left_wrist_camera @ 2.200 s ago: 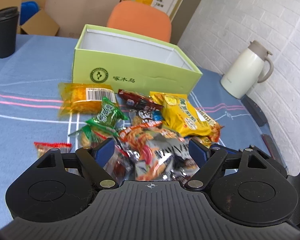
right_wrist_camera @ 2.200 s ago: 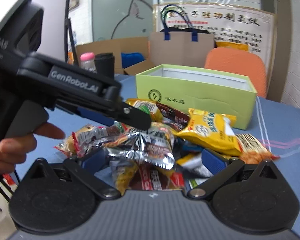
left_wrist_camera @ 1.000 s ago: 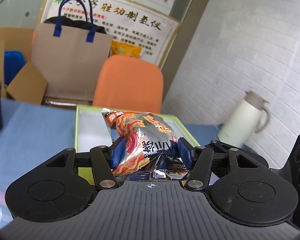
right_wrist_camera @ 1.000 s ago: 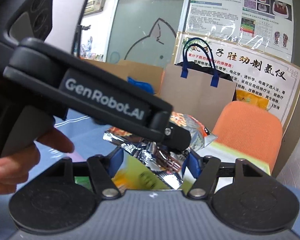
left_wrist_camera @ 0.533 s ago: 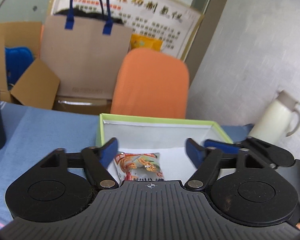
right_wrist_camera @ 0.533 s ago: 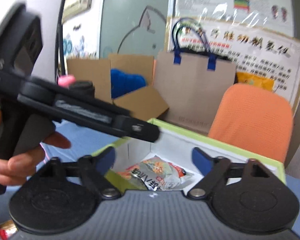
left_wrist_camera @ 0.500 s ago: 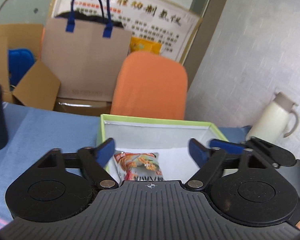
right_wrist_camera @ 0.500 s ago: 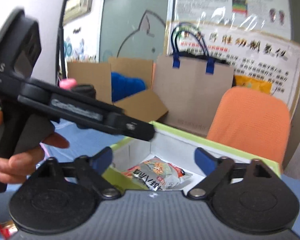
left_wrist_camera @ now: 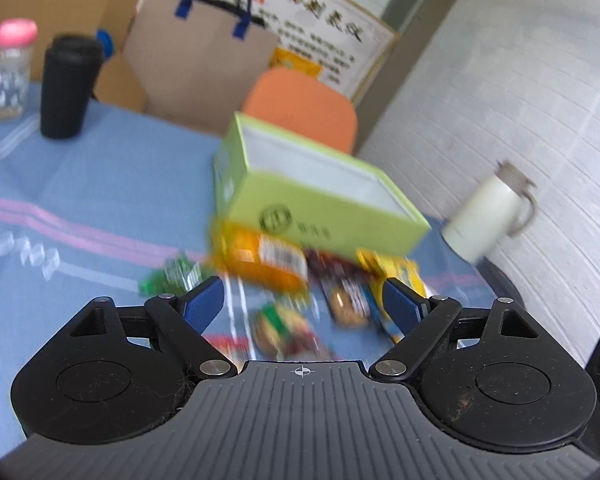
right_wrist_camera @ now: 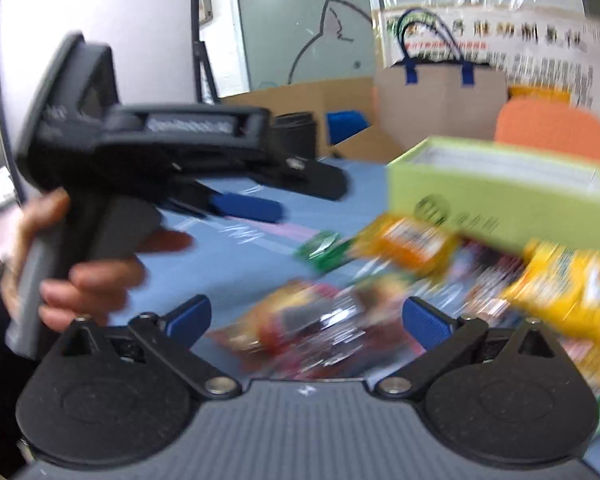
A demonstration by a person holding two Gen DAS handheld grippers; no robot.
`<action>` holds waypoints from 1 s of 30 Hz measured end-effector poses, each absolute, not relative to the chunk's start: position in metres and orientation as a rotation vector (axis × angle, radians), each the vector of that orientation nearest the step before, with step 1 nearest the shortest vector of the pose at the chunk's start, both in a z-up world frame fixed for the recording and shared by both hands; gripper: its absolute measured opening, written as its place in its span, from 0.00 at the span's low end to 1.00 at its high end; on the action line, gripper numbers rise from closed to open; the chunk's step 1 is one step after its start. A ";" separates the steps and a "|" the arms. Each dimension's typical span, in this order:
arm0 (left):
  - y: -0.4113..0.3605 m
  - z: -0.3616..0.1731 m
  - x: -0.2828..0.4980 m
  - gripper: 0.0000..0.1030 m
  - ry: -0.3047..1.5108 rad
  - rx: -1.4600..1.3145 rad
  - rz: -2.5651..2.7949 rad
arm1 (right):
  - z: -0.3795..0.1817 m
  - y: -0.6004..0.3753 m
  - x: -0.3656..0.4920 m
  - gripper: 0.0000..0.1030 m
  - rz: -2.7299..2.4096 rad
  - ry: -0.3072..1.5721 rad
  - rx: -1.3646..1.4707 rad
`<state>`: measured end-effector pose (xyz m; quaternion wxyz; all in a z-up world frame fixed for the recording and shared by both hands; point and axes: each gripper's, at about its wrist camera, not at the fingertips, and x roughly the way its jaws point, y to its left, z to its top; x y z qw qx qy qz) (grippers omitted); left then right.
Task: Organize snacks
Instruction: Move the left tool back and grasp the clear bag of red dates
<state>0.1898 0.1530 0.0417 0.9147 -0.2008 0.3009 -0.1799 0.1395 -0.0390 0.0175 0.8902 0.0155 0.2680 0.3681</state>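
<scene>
A black tumbler (left_wrist_camera: 69, 84) and a clear bottle with a pink cap (left_wrist_camera: 9, 70) are seen upright on the blue tablecloth (left_wrist_camera: 100, 184). A cream jug (left_wrist_camera: 488, 216) is placed near the white brick wall (left_wrist_camera: 540, 100). An orange chair (left_wrist_camera: 304, 110), a brown paper bag (left_wrist_camera: 200, 68) and a poster (right_wrist_camera: 540, 52) are seen behind.

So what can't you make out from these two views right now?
- Inside of the green box: left wrist view, its floor hidden by the near wall; right wrist view too low.
- Snack pile: both views, motion blur makes labels unreadable.
- Wall poster: text blurred.
- Left hand-held gripper: right wrist view, blurred.
</scene>
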 end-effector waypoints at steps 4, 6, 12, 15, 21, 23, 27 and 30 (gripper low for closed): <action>0.145 0.027 0.184 0.58 0.697 -0.395 -0.396 | -0.003 -0.035 0.133 0.99 0.747 0.640 0.109; 0.143 0.023 0.183 0.58 0.715 -0.399 -0.406 | -0.011 -0.037 0.138 0.99 0.698 0.667 0.090; 0.137 0.019 0.178 0.58 0.717 -0.389 -0.390 | -0.012 -0.077 0.149 0.99 0.568 0.652 0.120; 0.133 0.018 0.182 0.58 0.734 -0.382 -0.401 | -0.008 -0.072 0.148 0.99 0.637 0.641 0.137; 0.118 0.014 0.191 0.58 0.791 -0.268 -0.408 | -0.015 -0.036 0.158 0.99 0.707 0.657 0.063; 0.117 0.011 0.195 0.57 0.804 -0.245 -0.404 | -0.020 -0.033 0.164 0.99 0.699 0.679 0.069; 0.114 0.007 0.200 0.54 0.813 -0.226 -0.419 | -0.023 -0.031 0.171 0.98 0.690 0.685 0.074; 0.113 0.003 0.202 0.48 0.838 -0.234 -0.451 | -0.024 -0.029 0.173 0.95 0.695 0.677 0.062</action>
